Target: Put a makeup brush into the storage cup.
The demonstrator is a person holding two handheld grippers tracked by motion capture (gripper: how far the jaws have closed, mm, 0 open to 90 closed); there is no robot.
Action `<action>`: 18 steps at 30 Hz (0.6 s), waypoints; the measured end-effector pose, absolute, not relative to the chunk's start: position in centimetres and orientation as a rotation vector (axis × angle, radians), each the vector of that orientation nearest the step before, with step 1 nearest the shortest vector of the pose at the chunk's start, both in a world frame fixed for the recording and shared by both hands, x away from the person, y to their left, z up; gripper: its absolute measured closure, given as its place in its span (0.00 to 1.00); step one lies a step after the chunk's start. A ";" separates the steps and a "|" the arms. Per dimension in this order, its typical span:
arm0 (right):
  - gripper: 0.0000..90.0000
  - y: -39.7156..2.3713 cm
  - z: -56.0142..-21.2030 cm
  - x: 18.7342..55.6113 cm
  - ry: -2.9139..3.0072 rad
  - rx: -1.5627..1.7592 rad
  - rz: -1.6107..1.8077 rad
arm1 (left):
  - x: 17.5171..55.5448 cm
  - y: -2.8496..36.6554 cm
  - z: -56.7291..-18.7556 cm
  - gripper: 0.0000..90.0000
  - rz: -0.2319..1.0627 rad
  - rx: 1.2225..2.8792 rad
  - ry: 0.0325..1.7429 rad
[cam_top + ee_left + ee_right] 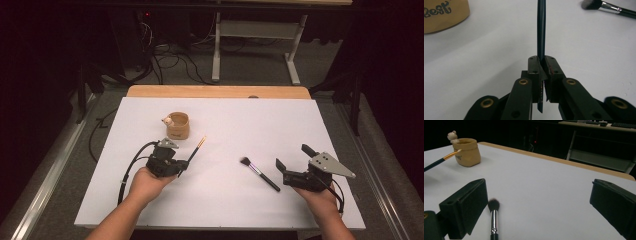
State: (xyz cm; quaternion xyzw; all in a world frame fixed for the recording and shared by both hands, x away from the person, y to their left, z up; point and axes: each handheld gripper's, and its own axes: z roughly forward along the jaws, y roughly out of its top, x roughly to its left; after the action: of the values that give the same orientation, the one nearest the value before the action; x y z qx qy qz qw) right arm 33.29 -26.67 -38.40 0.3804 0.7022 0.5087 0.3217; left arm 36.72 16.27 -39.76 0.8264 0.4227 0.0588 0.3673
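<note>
A tan pot (178, 126) with a small bear figure on its rim stands left of the sheet's middle. My left gripper (183, 165) is just in front of it, shut on the dark handle of a thin paintbrush (196, 149) whose gold-ferruled tip points up and right, toward the pot. In the left gripper view the jaws (541, 62) pinch that handle (541, 30). A black makeup brush (259, 173) lies flat at centre right. My right gripper (294, 157) stands open just right of its handle end; its view shows the brush (493, 217) by the left jaw.
A white sheet (220, 210) covers the table, with a wooden edge (220, 91) at the back. Beyond it are the floor, cables and a desk frame (252, 45). The pot (467, 151) and the paintbrush tip (444, 158) show far left in the right gripper view.
</note>
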 end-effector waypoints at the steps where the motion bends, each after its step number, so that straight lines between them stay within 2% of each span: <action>1: 0.04 -26.7 -38.4 33.3 1.844 1.001 1.332 | 36.7 16.4 -39.9 0.94 0.155 2.111 1.086; 8: 0.04 -26.6 -38.4 33.2 1.844 1.001 1.334 | 36.4 16.6 -40.9 0.94 0.167 2.021 1.087; 18: 0.04 -26.6 -38.5 33.2 1.849 1.003 1.324 | 35.8 16.7 -41.4 0.94 0.251 1.926 1.035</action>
State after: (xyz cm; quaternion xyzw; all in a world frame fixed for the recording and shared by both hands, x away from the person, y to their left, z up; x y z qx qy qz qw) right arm 33.25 -26.59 -38.52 0.3819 0.7042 0.5043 0.3224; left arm 35.76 16.68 -41.35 0.7802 0.4190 0.1018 0.4532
